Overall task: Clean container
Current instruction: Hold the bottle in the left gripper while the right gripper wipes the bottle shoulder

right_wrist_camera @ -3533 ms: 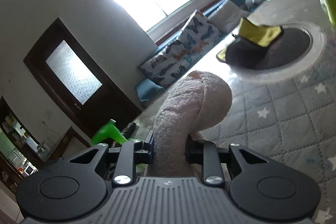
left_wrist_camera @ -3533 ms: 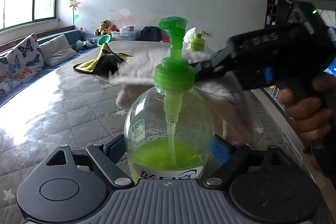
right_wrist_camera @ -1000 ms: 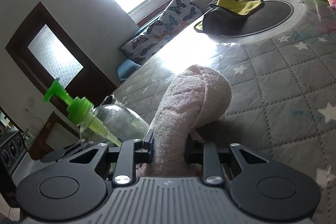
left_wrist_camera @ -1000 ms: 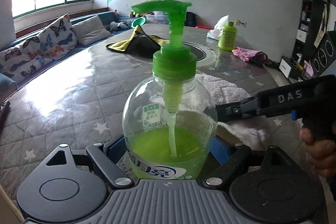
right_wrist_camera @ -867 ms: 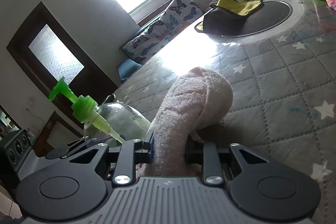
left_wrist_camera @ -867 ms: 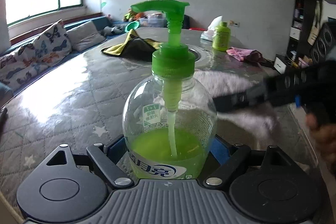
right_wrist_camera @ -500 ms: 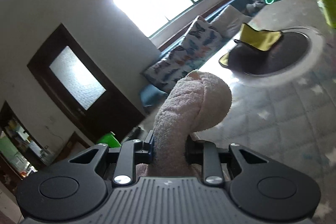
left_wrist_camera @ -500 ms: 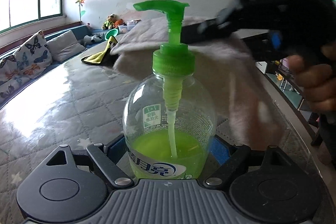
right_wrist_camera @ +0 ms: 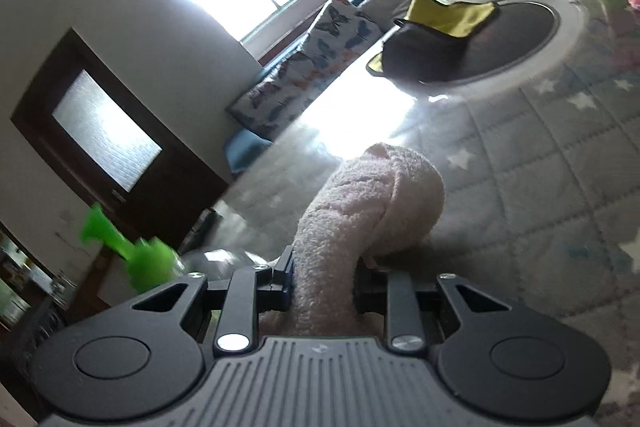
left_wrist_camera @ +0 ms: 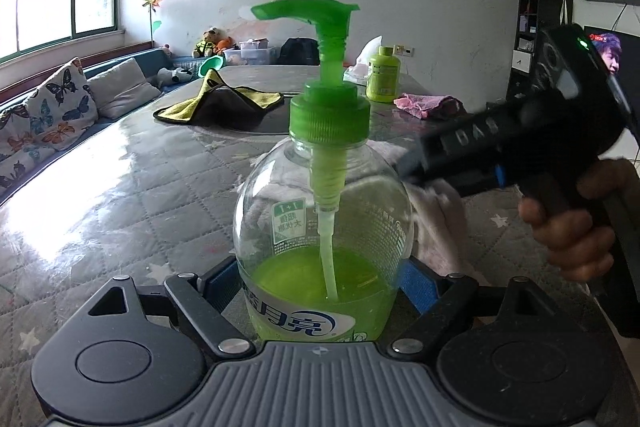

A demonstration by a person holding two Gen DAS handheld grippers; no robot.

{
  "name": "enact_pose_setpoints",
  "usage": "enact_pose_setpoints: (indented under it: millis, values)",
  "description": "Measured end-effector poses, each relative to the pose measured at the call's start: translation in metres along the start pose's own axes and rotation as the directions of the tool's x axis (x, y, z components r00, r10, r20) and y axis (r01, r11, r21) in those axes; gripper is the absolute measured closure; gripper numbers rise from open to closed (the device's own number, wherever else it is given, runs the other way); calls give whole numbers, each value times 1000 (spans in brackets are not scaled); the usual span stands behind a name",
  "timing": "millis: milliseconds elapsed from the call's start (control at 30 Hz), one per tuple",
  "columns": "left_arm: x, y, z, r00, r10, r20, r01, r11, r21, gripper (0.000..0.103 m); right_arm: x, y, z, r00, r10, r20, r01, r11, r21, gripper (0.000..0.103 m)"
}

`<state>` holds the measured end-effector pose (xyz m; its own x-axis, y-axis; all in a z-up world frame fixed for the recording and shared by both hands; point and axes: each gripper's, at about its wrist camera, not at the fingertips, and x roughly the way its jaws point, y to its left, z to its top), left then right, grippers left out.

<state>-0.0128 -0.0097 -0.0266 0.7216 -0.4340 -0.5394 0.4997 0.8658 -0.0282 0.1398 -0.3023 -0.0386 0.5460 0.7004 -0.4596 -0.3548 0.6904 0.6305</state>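
over the quilted grey worktop [left_wrist_camera: 120, 195], the left claw [left_wrist_camera: 320, 279] gripped the clear round pump bottle of green liquid [left_wrist_camera: 322, 227] low on its body, upright. the right claw [right_wrist_camera: 322, 279] was clenched on a fluffy pale pink cloth [right_wrist_camera: 360, 211], pressed against the bottle's far right side. wiping looked mid-way; whether the glass was clean yet was hard to tell through the blur.

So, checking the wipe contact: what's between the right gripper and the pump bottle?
The pale pink towel, shown in the left wrist view.
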Motion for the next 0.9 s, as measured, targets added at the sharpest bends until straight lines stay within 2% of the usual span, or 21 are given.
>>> enact_pose_setpoints:
  millis: [300,467,700,900]
  values:
    - [-1,-1,-4,1000,14,-5,-14,1000,-10,15,-18,9,-26,999,-47,-11,45,994,-96,78]
    - [-1,-4,-6,1000,8,6,-8,1000,20,16,-34,16,-32,998,-57,-19,55,991,-119,78]
    - [14,-6,1,1000,-18,9,18,999,35,16,-60,36,0,995,32,100,-20,993,-115,78]
    - [20,-4,2,1000,-21,5,20,999,38,15,-26,26,25,994,77,80,-73,996,-58,78]
